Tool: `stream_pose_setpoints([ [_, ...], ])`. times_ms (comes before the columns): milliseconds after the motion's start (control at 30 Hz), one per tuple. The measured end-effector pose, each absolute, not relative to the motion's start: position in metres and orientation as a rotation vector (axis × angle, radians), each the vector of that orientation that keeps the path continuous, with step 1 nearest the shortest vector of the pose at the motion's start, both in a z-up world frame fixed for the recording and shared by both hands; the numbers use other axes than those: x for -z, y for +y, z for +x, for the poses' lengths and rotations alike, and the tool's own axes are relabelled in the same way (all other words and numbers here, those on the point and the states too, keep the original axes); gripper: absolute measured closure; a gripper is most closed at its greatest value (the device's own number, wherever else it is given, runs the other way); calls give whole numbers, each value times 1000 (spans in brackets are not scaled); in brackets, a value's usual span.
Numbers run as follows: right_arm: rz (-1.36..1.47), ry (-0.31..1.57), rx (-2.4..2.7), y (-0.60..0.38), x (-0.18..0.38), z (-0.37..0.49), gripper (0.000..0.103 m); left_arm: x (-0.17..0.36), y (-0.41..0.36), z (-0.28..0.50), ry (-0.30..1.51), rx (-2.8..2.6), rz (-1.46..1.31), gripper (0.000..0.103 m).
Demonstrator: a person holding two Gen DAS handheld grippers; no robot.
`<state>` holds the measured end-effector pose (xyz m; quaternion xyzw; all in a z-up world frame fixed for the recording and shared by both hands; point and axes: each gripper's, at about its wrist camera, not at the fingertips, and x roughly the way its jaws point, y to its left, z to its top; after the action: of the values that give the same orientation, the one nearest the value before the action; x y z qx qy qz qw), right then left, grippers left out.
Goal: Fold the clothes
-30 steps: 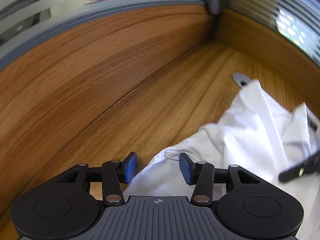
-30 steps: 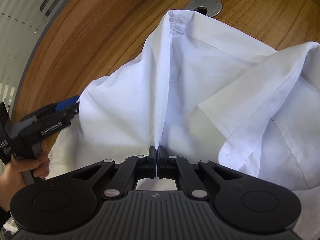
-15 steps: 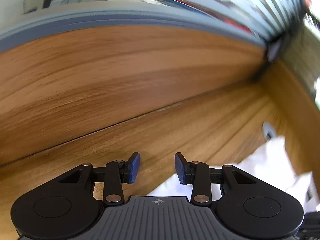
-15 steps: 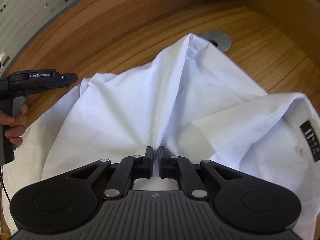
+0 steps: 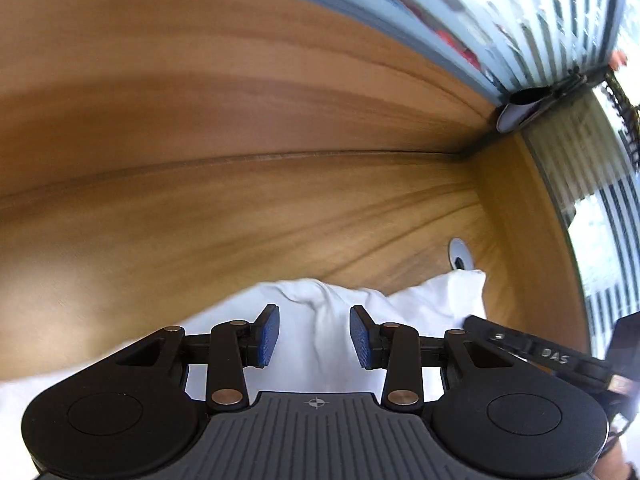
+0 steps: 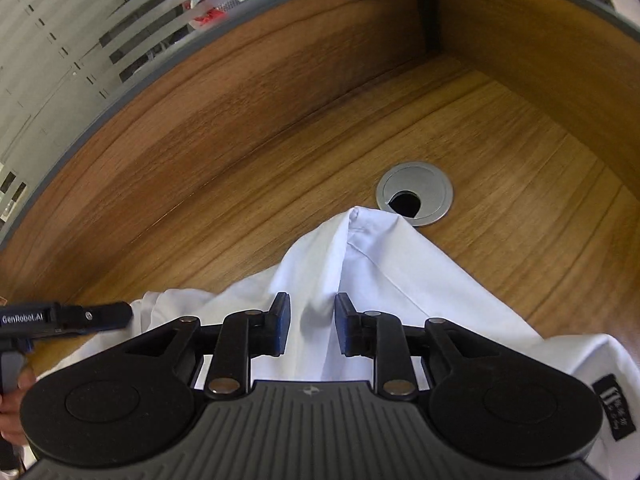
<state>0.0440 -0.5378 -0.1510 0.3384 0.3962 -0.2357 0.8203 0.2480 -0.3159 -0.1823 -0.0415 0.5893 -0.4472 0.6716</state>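
Shirt point(image 6: 360, 280) lies white and rumpled on the tabletop point(image 6: 240, 160), directly under and ahead of both grippers. Right gripper point(image 6: 308, 322) has just been opening: jaws part-way apart, a raised ridge of cloth between the pads but not pinched, so nothing held. That ridge is the long axis here, running straight ahead from the right gripper to a cloth corner that touches the grommet point(image 6: 415, 193). Left gripper point(image 5: 313, 334) is also part open and empty, hanging over the shirt's near-left edge; cloth below it, pads not pressing. Collar label point(image 6: 614, 412) sits at right gripper's lower right. Judgement: right gripper is nearer the ridge and far corner, left nearer the side hem. Bare tabletop ahead and to the left gives room; wooden partition walls point(image 6: 540, 52) close off the far corner.
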Motion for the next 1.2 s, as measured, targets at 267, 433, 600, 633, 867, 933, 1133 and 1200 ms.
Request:
stream_pose_setpoints([
  [267,785,834,455,-544,156,40,102,191,-318,245,1347,1014,-205,100],
  [433,759,805,475,-556,146,35,103,184,-316,248,1276,965,-204,100],
  [600,760,845,481,-566,162,36,103,184,-325,247,1265,967,-141,100],
  [633,751,856,482,-566,165,37,103,184,-328,247,1262,965,-129,100],
  [867,606,917,487,-557,160,44,88,174,-330,249,1241,1026,-55,97],
  [933,561,919,489,-554,151,42,84,161,-325,249,1219,1076,-65,86],
  [1133,575,869,445,-546,123,23,82,120,-291,232,1113,1064,52,76],
  [1200,590,850,422,-540,111,13,82,107,-270,223,1098,1040,67,76],
])
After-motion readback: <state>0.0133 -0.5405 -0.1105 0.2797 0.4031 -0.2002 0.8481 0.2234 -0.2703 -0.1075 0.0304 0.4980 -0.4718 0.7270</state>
